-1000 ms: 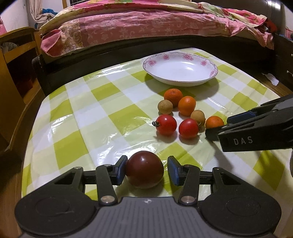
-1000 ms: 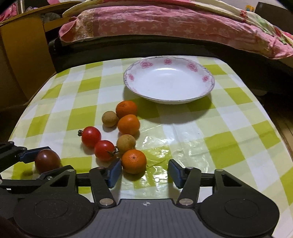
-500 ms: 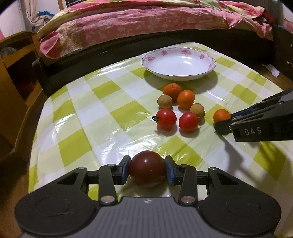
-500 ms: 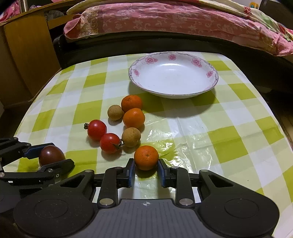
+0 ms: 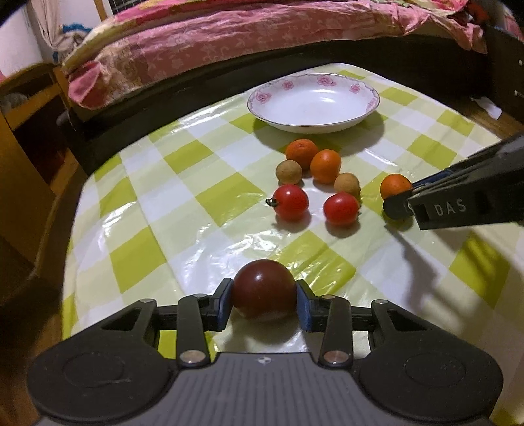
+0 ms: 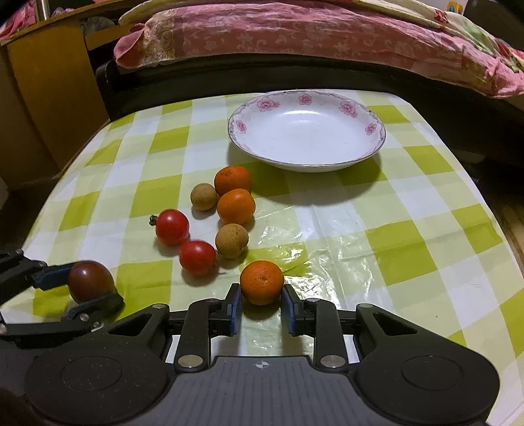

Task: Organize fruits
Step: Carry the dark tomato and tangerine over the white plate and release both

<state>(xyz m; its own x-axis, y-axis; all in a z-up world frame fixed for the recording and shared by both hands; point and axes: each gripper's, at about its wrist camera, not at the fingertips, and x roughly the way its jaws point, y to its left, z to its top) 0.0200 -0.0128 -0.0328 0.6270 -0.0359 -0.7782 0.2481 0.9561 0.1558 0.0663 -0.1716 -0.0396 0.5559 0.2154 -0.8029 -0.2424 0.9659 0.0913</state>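
Note:
My left gripper (image 5: 264, 306) is shut on a dark red tomato (image 5: 264, 288), held just above the checked tablecloth; it also shows at the left of the right wrist view (image 6: 91, 281). My right gripper (image 6: 261, 306) is shut on a small orange (image 6: 261, 281), which also shows in the left wrist view (image 5: 395, 186). On the cloth lie two red tomatoes (image 6: 172, 226) (image 6: 197, 257), two oranges (image 6: 232, 179) (image 6: 235, 206) and two brown longans (image 6: 203, 196) (image 6: 232, 240). An empty white plate with pink flowers (image 6: 370, 128) stands behind them.
The table has a green and white checked plastic cloth (image 6: 409, 229). A bed with a pink quilt (image 6: 294, 29) runs along the far side. A wooden cabinet (image 6: 42, 98) stands at the left. The table's edges drop off left and right.
Both grippers closed: the left on the dark red tomato, the right on the small orange. Both have since lifted and pulled back slightly with their fruit.

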